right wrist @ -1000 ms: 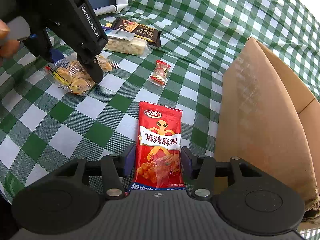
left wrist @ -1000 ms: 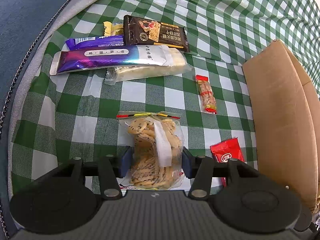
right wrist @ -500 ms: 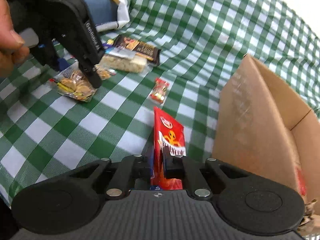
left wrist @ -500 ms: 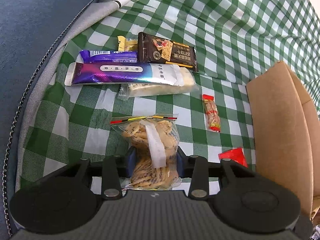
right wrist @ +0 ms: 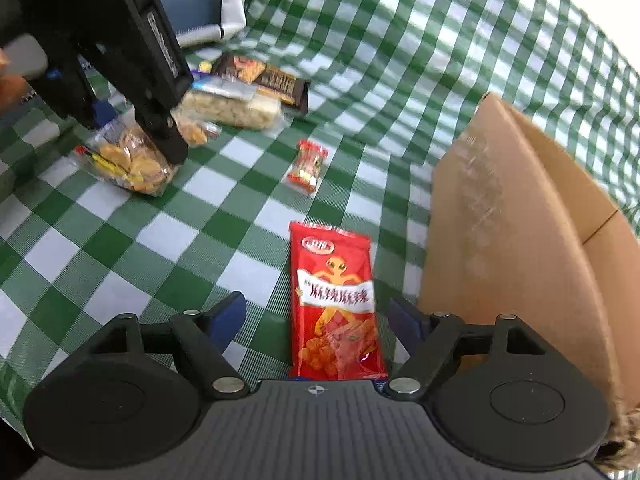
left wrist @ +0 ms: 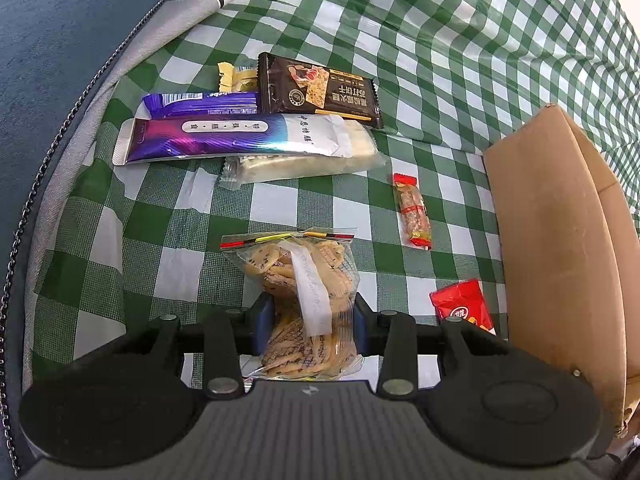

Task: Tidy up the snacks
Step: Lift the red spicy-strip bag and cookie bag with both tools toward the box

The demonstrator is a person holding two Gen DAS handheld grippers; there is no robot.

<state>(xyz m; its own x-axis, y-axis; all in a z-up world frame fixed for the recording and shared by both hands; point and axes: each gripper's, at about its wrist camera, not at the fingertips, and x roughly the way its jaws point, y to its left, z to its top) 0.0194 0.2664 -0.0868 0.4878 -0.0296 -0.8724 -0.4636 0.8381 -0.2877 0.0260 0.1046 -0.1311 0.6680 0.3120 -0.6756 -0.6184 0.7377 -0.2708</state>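
Checked cloth [left wrist: 460,40], cardboard box [right wrist: 520,240] contents hidden, bagged crackers [left wrist: 308,300] gripped

Domestic setting: green-checked tablecloth [left wrist: 420,32] over a soft surface, blue upholstery [left wrist: 60,20], snack packets, cardboard box [left wrist: 560,240].

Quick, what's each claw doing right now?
Left claw: shut on the cracker bag.
Right claw: opening; the red snack packet lies between its fingers, untouched.
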